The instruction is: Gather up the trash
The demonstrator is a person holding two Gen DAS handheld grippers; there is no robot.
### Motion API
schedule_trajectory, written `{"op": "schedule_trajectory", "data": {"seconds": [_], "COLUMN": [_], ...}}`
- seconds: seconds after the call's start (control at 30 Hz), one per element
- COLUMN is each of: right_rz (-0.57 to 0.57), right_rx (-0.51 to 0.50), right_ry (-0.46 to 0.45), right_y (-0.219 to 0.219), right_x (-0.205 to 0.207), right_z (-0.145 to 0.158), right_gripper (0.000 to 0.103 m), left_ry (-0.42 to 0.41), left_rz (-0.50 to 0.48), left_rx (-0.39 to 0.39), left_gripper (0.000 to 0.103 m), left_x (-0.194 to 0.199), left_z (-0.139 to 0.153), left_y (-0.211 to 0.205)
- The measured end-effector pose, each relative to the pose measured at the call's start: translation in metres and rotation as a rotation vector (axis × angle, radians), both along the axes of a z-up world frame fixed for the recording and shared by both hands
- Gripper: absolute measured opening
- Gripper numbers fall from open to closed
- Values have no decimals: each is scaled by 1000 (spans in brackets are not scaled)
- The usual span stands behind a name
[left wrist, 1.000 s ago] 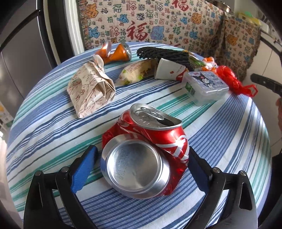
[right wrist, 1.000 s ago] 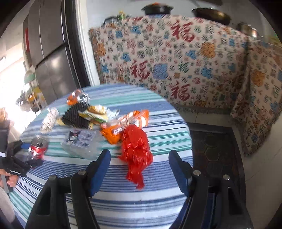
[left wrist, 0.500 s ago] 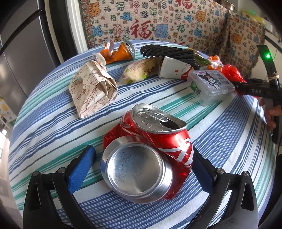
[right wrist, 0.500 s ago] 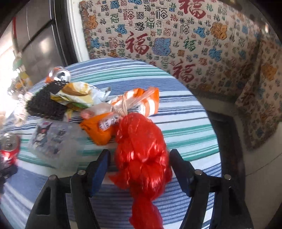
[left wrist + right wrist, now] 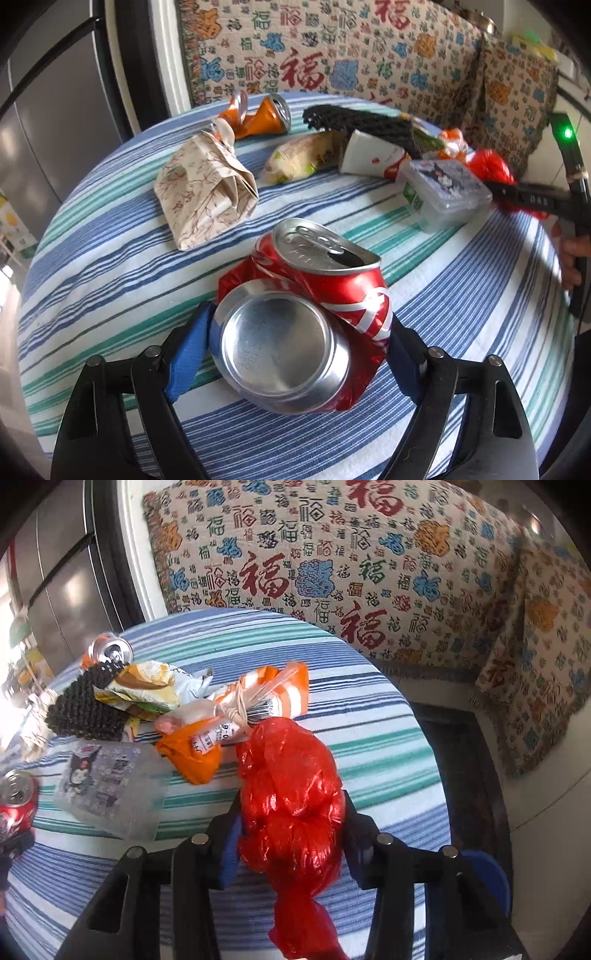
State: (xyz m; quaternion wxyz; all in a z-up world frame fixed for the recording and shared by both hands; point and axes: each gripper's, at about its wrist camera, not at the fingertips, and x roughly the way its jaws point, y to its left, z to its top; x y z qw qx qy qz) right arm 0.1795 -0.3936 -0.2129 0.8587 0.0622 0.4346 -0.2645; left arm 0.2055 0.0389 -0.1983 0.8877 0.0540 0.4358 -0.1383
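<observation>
Both pairs of fingers closed on trash.
Crushed red can pinched between left gripper fingers, on striped surface; red plastic bag squeezed between right gripper fingers.

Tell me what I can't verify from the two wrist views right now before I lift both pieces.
- Left gripper: the crushed red can covers the right pad's contact; left wrist view.
- Right gripper: the red plastic bag hides both pad faces; right wrist view.
- Bag's tail: cut off by the bottom edge.
- Clear lidded box: motion-blurred, contents unreadable.
- Any trash bin: in neither view.
</observation>
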Motion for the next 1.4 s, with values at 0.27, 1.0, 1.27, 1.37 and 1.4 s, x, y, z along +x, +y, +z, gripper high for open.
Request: {"op": "schedule_trajectory", "data": {"seconds": [0.27, 1.0, 1.27, 1.37, 1.4], "right_rz": [55, -79, -180, -213, -216], "right_rx": [66, 40, 31, 40, 42], "right_ry": [-20, -103, -138, -139, -138], "right_y": [14, -46, -83, -93, -95], "right_x": [-26, -170, -239, -258, -262], "right_z": [17, 81, 94, 92, 91], "right_gripper": [46, 46, 46, 46, 46], "left_ry": [-48, -127, -97, -81, -74], "left_rz": [26, -237, -396, -447, -465], "left_rx": [-46, -151, -205, -209, -210], "left_gripper": [85, 86, 86, 86, 86], "left_x": [-16, -65, -83, -85, -85], "left_z": [11, 73, 84, 82, 79], "left_y": [14, -139, -241, -275, -289]}}
